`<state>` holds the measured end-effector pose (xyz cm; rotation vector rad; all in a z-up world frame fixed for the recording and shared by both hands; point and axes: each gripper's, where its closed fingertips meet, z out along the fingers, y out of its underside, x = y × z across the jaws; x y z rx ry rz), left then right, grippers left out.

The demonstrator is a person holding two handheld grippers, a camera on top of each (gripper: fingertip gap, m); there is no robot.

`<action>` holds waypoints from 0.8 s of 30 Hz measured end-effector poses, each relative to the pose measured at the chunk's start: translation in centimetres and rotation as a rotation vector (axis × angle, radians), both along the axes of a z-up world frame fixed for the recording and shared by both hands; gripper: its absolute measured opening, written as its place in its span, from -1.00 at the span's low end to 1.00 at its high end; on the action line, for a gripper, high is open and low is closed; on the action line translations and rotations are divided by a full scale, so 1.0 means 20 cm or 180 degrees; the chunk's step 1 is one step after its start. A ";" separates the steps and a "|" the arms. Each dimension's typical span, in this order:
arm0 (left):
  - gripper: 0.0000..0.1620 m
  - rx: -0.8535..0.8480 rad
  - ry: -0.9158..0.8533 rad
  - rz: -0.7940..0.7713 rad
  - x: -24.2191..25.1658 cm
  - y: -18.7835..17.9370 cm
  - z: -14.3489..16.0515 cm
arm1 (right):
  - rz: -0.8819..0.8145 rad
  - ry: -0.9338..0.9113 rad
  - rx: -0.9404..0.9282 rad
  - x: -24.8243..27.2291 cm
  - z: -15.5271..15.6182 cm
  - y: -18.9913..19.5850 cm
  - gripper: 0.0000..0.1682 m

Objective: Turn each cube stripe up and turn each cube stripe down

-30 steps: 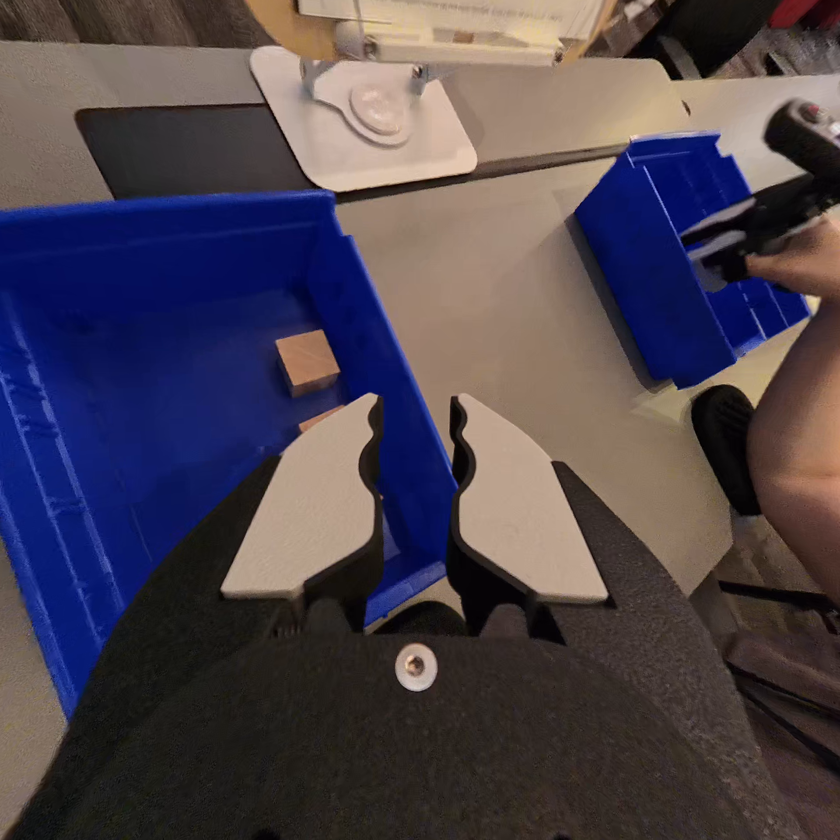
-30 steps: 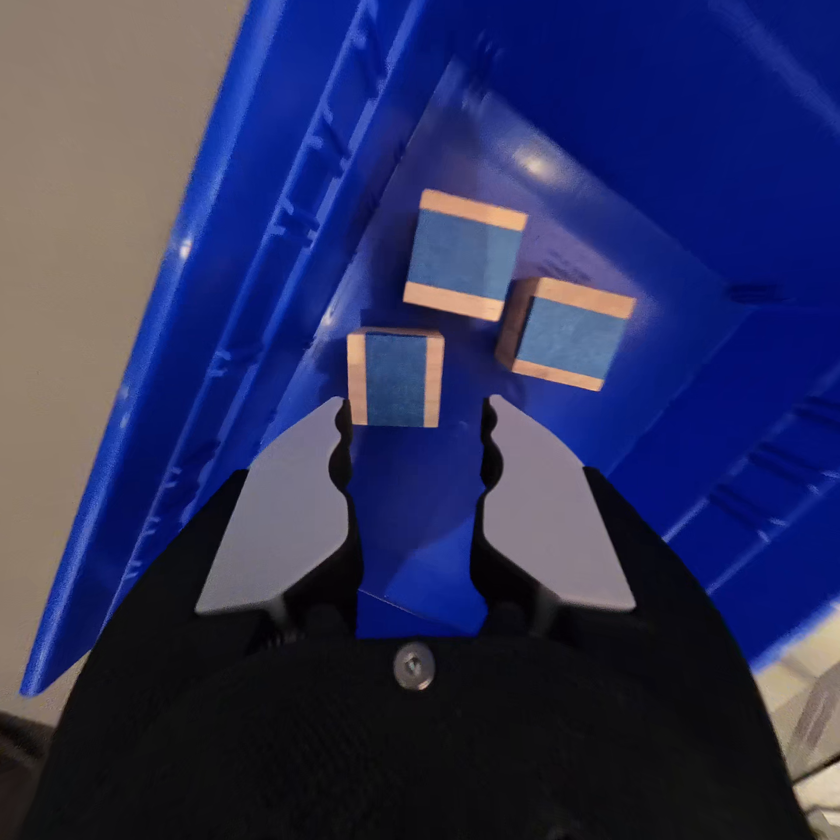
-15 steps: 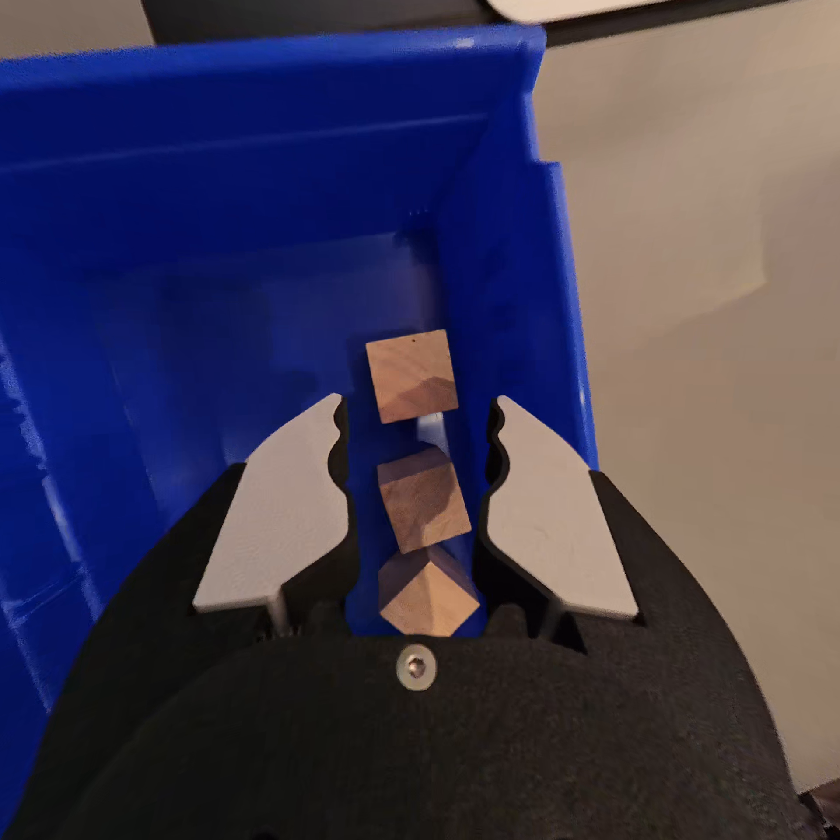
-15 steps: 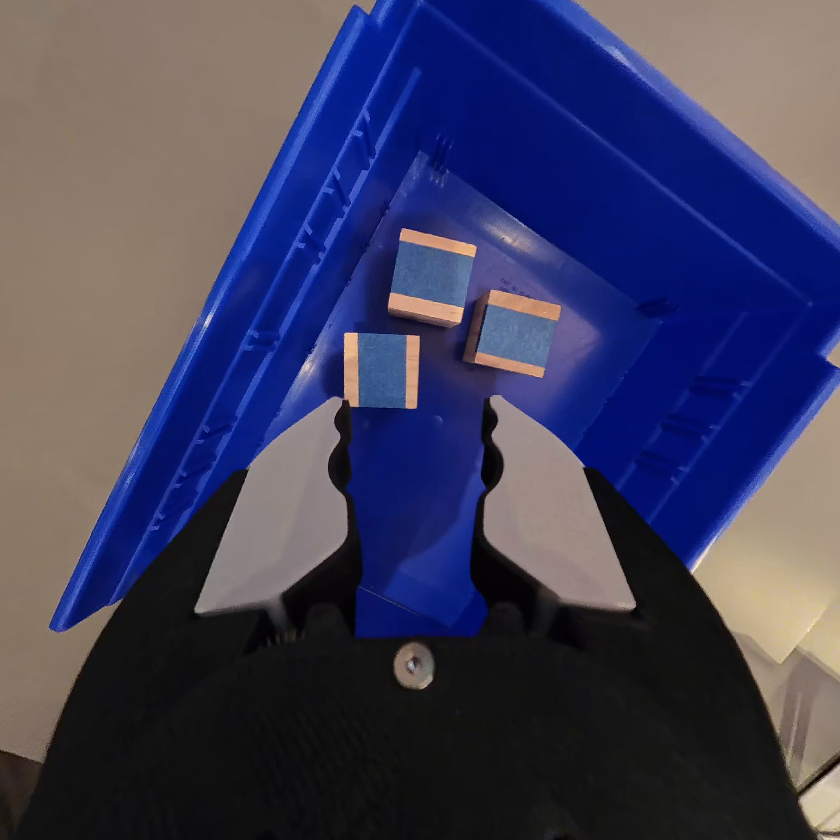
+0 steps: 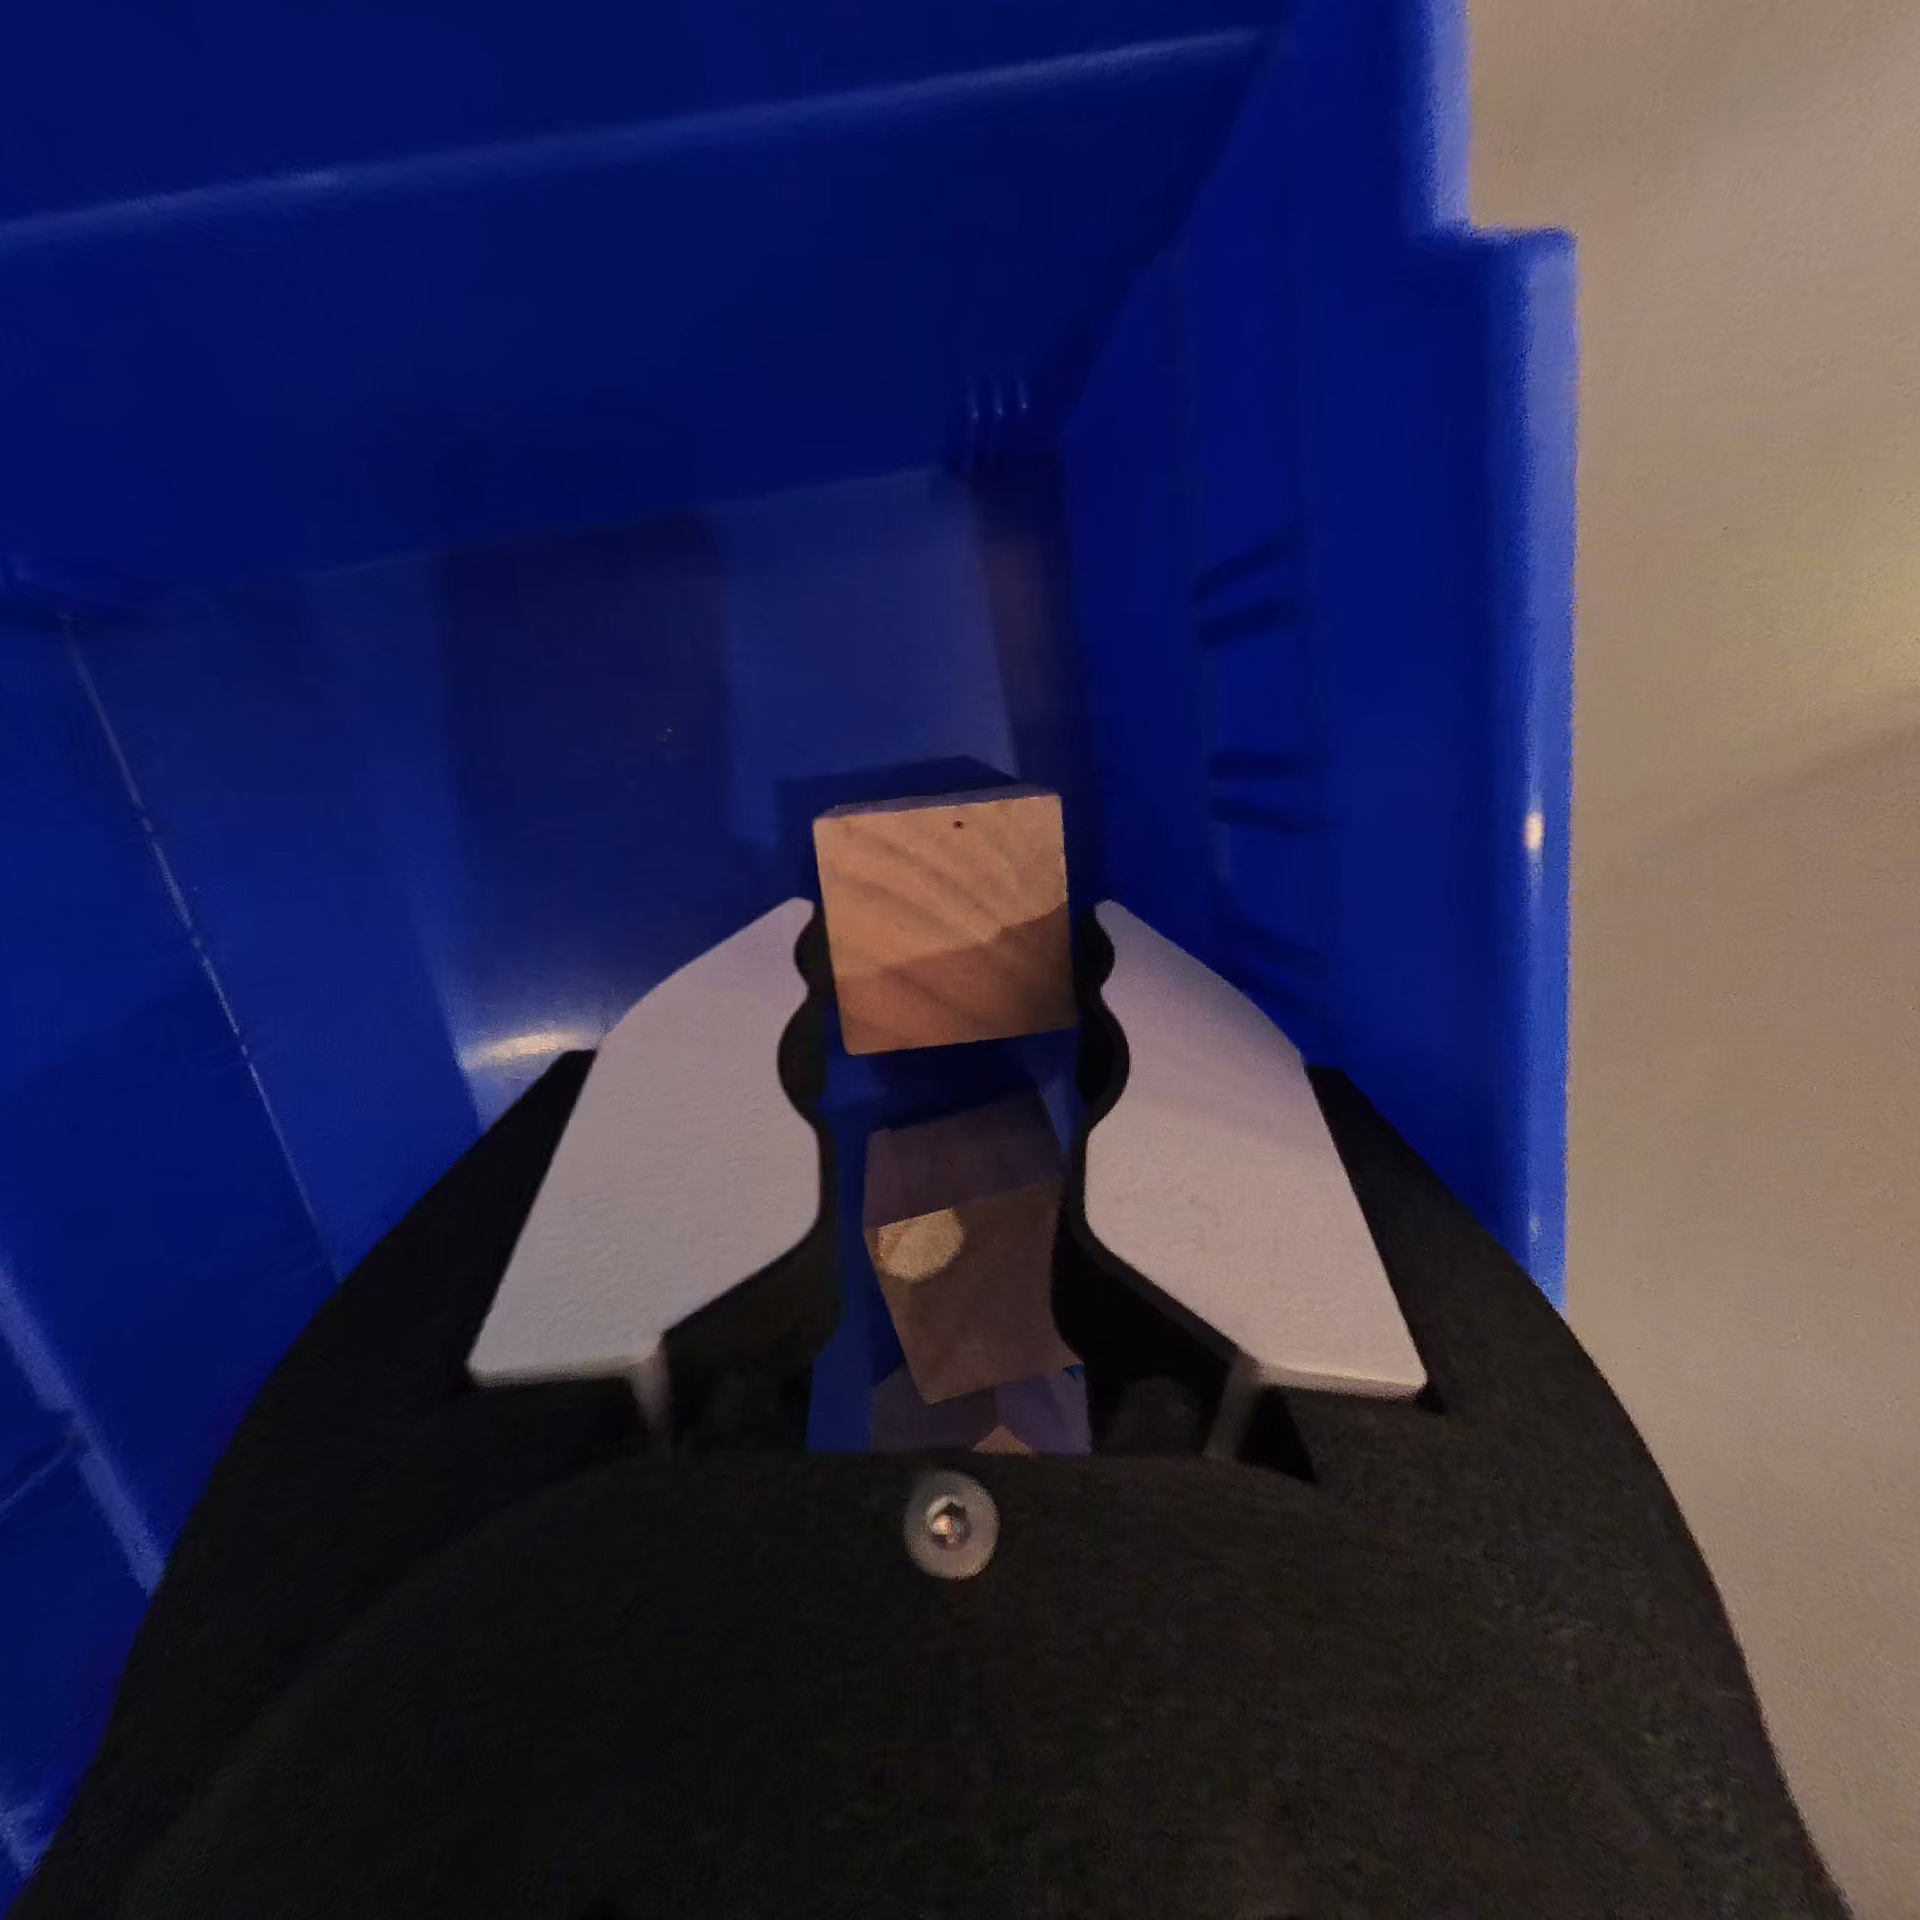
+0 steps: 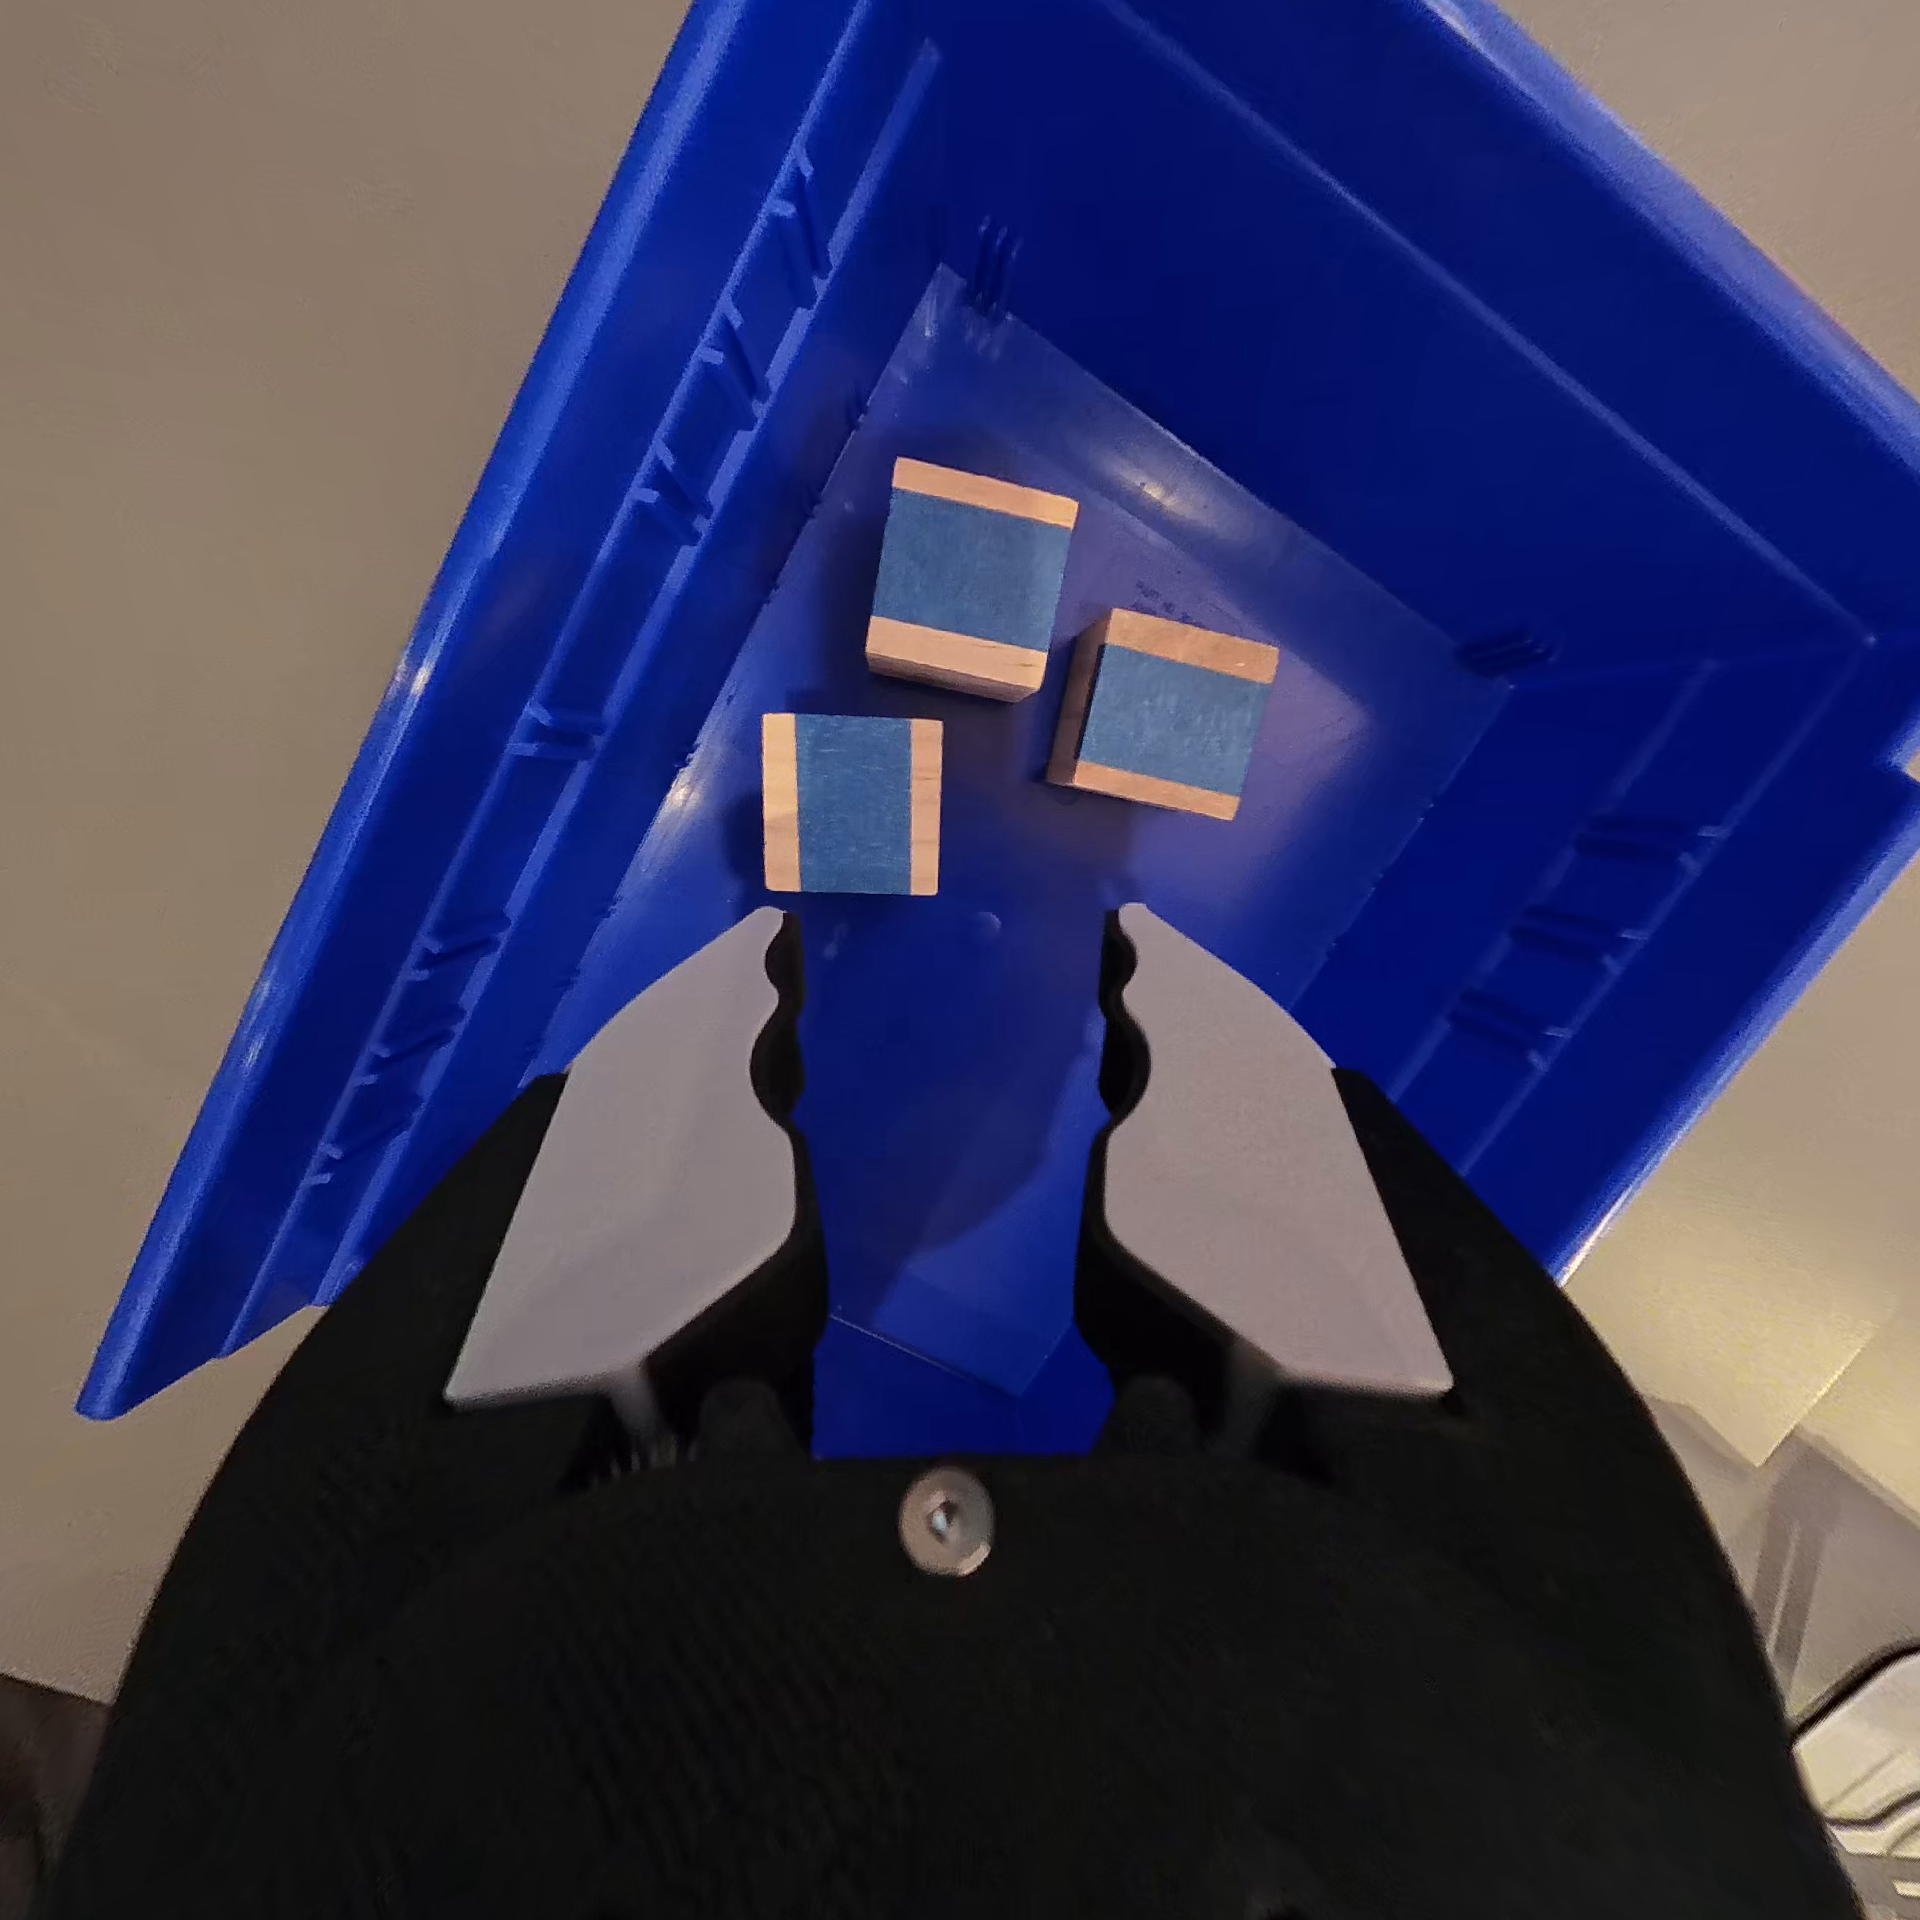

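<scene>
Inside the blue plastic bin (image 6: pixel 1558 436) under the right tongs (image 6: pixel 951 914), three small wooden cubes lie on the floor, all with the blue tape stripe facing up: a near-left striped cube (image 6: pixel 852 805) just beyond the left fingertip, a far striped cube (image 6: pixel 971 582), and a right striped cube (image 6: pixel 1169 717) beside it. The right tongs stand wide open, holding nothing, above the bin floor short of the cubes.

A second blue plastic bin (image 5: pixel 520 364), seen from the left wrist, holds plain-faced cubes near its right wall. The left tongs (image 5: pixel 951 925) are open around the bare-topped wooden cube (image 5: pixel 945 925), fingertips flanking it; contact cannot be confirmed. A tilted wooden cube (image 5: pixel 961 1268) lies nearer, between the fingers, with a third partly hidden behind it. No stripe shows on these.

Judgement: the right bin reads stripe up and complete for that half. The left bin's top faces are bare, but whether its stripes lie underneath cannot be verified. Both bins rest on a pale bench (image 6: pixel 260 364).
</scene>
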<state>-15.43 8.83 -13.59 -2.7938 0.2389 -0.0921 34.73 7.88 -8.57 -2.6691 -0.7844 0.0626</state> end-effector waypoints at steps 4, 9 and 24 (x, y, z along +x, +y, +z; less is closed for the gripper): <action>-0.45 -0.0078 0.0124 -0.0069 -0.03 -0.03 0.00 | 0.0000 -0.0044 0.0029 0.01 0.01 0.00 -0.33; -0.45 0.0208 -0.0081 0.0060 -0.13 -0.04 0.17 | -0.0193 -0.0154 0.0421 0.05 0.14 0.03 -0.34; -0.46 0.1326 -0.3762 -0.2206 0.79 -0.66 1.33 | 0.2629 0.1441 0.3739 -1.36 0.91 -0.62 -0.11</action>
